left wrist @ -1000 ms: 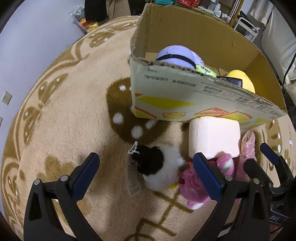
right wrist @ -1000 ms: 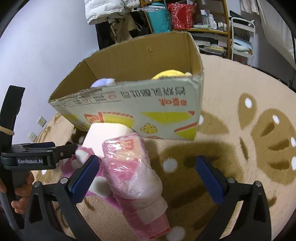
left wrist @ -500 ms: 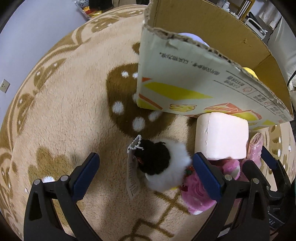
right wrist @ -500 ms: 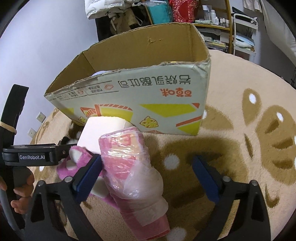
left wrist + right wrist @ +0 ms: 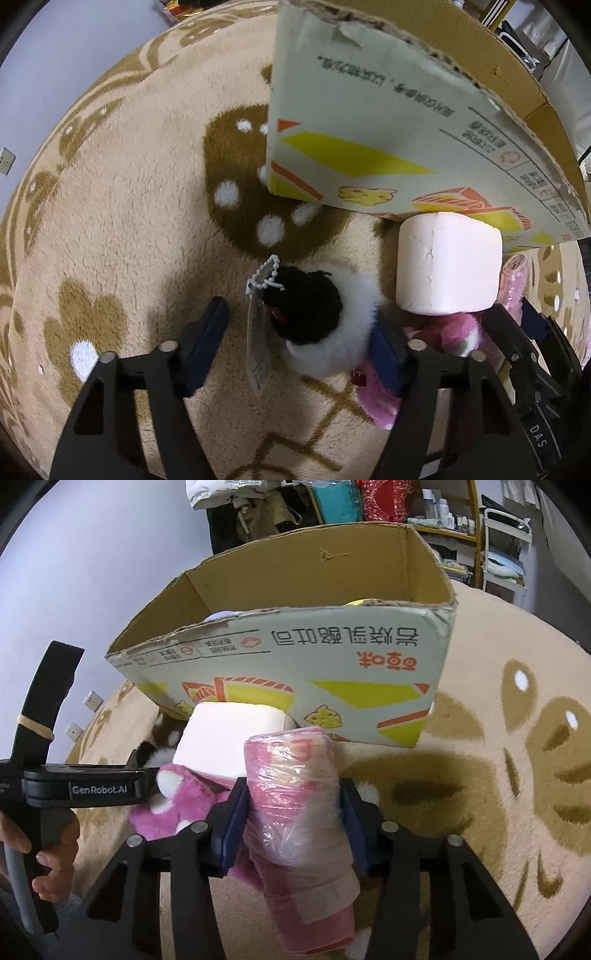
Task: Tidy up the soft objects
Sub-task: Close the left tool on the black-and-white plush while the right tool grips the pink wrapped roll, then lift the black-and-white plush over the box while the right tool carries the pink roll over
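A black-and-white fluffy plush (image 5: 321,325) with a paper tag lies on the rug, between the fingers of my left gripper (image 5: 299,347), whose jaws have narrowed around it without clearly pressing it. My right gripper (image 5: 291,816) is shut on a pink plastic-wrapped roll (image 5: 295,801). A pale pink foam block (image 5: 448,266) (image 5: 229,742) and a pink plush (image 5: 450,336) (image 5: 184,801) lie beside them. The open cardboard box (image 5: 388,122) (image 5: 295,657) stands just behind, with soft toys inside.
The tan patterned rug (image 5: 129,221) (image 5: 517,757) covers the floor. The other hand-held gripper (image 5: 74,786) shows at the left of the right wrist view. Shelves and clutter (image 5: 424,509) stand behind the box. A wall with sockets (image 5: 7,160) is at the left.
Both grippers moved down and forward toward the objects. The right jaws closed onto the pink roll. The left jaws narrowed around the black-and-white plush.
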Motion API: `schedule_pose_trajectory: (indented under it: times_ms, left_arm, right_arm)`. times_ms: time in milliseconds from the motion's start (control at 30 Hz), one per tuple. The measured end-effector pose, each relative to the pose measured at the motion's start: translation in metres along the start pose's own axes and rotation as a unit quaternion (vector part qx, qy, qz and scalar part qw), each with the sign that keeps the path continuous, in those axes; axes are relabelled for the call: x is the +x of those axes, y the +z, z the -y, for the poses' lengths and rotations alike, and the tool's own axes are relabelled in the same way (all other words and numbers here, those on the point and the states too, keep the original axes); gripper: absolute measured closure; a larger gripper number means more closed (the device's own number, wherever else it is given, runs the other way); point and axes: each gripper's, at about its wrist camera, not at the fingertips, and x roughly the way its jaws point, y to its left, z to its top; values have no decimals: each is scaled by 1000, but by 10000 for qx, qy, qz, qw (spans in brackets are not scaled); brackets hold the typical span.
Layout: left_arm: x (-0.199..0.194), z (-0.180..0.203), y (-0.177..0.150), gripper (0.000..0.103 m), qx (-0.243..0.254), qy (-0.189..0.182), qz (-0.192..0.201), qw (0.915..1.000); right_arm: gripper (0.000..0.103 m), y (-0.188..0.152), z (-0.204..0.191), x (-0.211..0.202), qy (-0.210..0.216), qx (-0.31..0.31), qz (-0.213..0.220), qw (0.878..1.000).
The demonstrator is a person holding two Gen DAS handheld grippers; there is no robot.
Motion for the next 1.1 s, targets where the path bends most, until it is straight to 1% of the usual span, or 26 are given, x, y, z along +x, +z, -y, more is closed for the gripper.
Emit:
schedule_pose_trajectory:
  times_ms: [133,200,300,433,633,733,800,833,867,900,1100]
  left_arm:
    - [4,-5,-2,48,1,85,41,10000]
    - [5,-4,-4,57,46,99,85,9999]
    - [5,0,-7,63,170,109,134,9997]
    - [4,3,-13,66,238,114,178,9995]
    - [-5,7,-27,66,368,201,338,9986]
    - [-14,10,-34,66,395,247,463,9978]
    - [-21,9,-39,66,387,305,595,9970]
    - [-27,17,-38,66,375,324,646,9967]
    - [-32,16,-40,66,351,329,714,9963]
    - [-43,15,-35,66,326,317,764,9960]
    - [-76,12,-41,66,272,241,1193,9922]
  right_arm:
    - [53,0,-2,-2,-7,-23,22,10000]
    - [53,0,-2,-4,-44,-30,55,10000]
    - [54,1,-1,-8,-89,-42,124,9999]
    - [55,2,3,-16,-147,-3,280,9995]
    - [55,5,6,-42,-367,47,819,9960]
    - [56,5,5,-56,-385,25,1066,9936]
    - [56,5,4,-66,-385,4,1220,9918]
    - [57,4,3,-69,-403,-5,1263,9912]
    - [57,4,2,-73,-421,-13,1317,9904]
    - [57,3,1,-78,-425,-14,1372,9896]
    - [57,1,-4,-102,-482,-77,1670,9848]
